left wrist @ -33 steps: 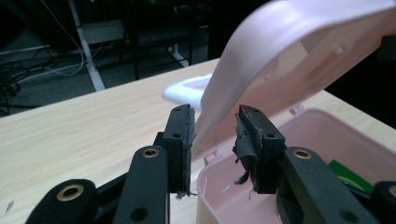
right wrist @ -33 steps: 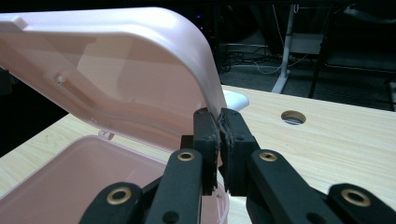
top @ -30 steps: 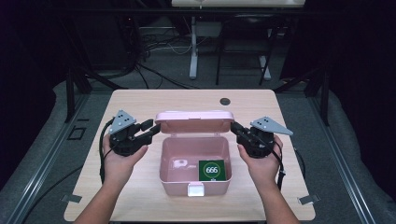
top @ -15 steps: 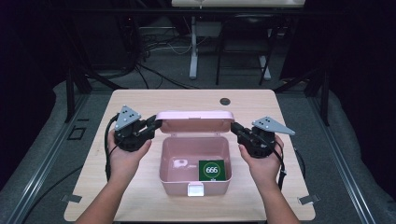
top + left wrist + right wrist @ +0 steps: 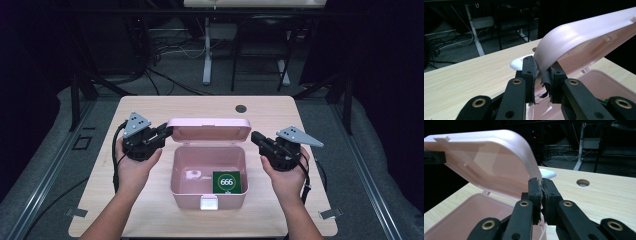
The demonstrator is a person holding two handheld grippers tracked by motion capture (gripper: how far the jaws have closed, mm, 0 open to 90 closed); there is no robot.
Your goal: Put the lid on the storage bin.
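While I'm working the lid of the pink box, my left gripper is pinching the lid's left edge, its jaws narrowed onto the plastic. My right gripper is sitting at the lid's right corner, jaws pressed together, and I cannot tell whether any rim is caught between them.

I'm judging this a lid swing, so I'm wanting both hands moving evenly about the far hinge, keeping the pinch light so the thin plastic is not twisting.

From above, the box is sitting at the middle of the table, and a green card is lying in its near right corner. My left gripper view is giving the actual bite on the lid; my right gripper view is showing the lid's hollow underside tilted over the box.
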